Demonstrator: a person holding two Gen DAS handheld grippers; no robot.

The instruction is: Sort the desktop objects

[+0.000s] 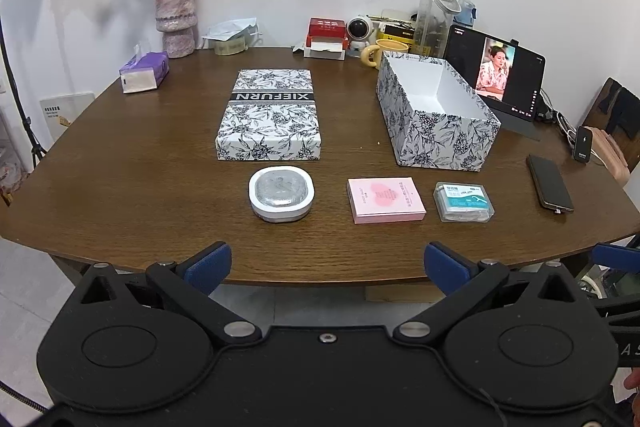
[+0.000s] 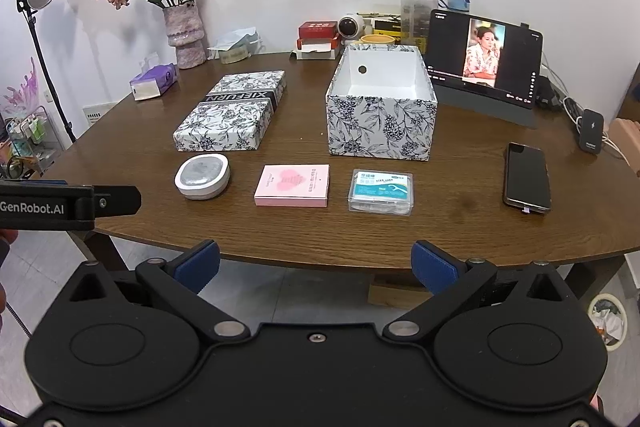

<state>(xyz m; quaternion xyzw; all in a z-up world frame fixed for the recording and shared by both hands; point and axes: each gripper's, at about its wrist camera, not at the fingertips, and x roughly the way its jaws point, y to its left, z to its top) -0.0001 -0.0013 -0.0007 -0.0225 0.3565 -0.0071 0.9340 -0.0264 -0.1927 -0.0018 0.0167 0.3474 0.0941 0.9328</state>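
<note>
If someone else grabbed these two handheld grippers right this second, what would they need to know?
Left gripper: open, holding nothing, hovering short of the table's near edge.
Right gripper: open, holding nothing, also short of the edge.
On the table, in a row near the front: white round case, pink box, clear floss-pick box.
Behind them: open floral box, nothing visible inside, with its lid lying to its left.
Done: nothing sorted yet, it seems.
Left: probably put the three small items into the open box, then perhaps fit the lid.
</note>
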